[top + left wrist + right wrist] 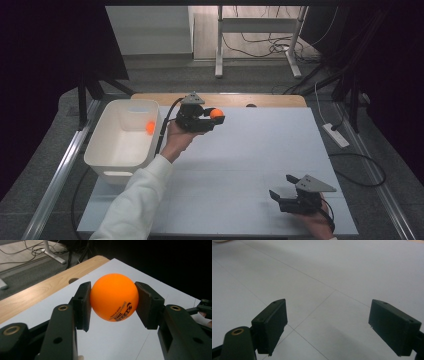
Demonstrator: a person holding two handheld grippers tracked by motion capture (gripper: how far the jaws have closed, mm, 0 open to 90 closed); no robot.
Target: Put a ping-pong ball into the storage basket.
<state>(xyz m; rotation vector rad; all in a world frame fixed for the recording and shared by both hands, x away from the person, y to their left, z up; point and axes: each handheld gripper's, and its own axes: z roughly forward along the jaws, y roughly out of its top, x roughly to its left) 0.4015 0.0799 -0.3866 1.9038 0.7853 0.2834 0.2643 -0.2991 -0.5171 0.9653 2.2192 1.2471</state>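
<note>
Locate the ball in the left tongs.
In the high view the ball sits clamped in the left tongs, above the table's far left, just right of the white bin.

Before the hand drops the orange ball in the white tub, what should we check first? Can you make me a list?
1. Ball held firmly: ok. The left gripper is shut on the orange ball, a pad on each side.
2. Ball lifted off the table: ok.
3. White tub upright, opening up: ok.
4. Room in the tub: ok; one orange ball inside.
5. Ball over the tub: not ok; it is beside the tub's right rim.
6. Right gripper out of the way: ok, open near the table's front.
</note>
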